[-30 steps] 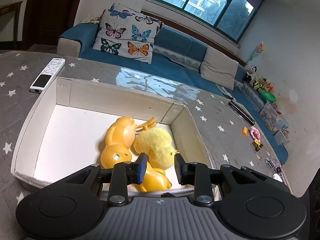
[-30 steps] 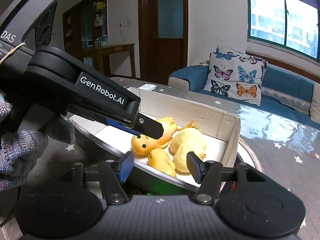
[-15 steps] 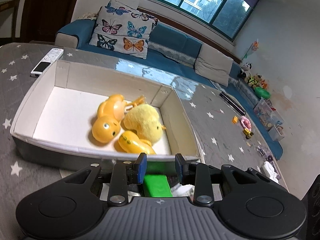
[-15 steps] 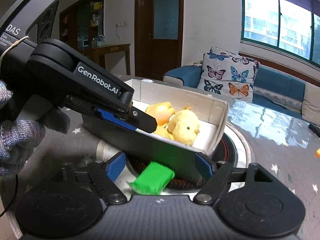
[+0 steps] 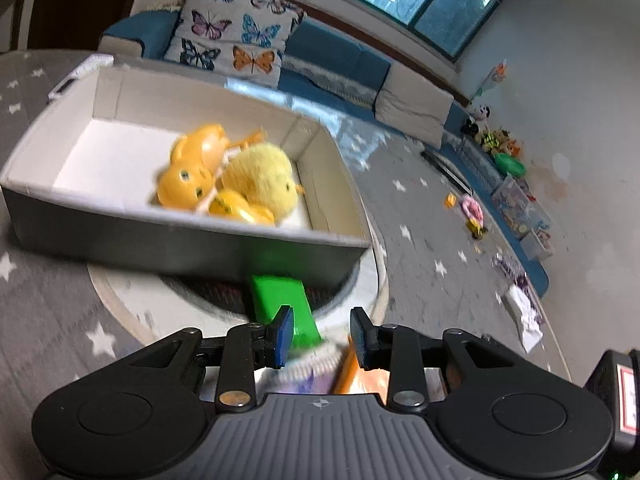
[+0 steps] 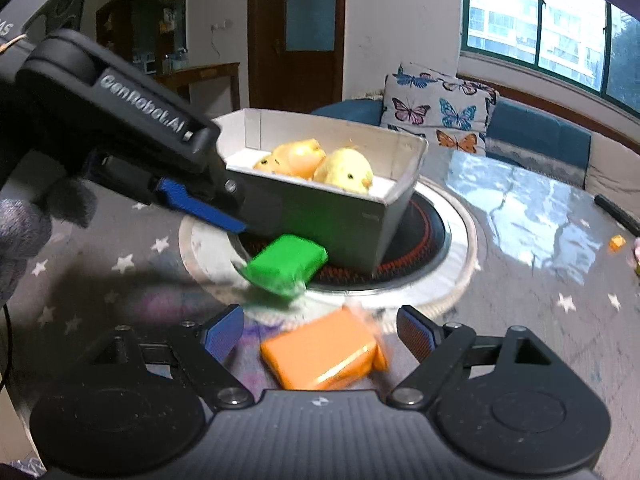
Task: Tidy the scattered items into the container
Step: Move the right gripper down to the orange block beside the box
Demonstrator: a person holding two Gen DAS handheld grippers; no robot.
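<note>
grey-walled white-lined cardboard box [image 6: 340, 216] held yellow toy ducks [image 6: 344, 170] | green soft packet [image 6: 286, 266] just before box | left gripper [image 5: 322, 334] gaped empty | right gripper [image 6: 320, 334] had just been widening, orange packet [image 6: 324, 356] loose between jaws, blurred

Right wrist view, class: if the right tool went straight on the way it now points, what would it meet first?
Most likely the orange packet, lying low between the open right tool fingers. Beyond it lies the green packet, then the box wall. Depth is hard to judge, so the tool could pass just above the orange one.
</note>
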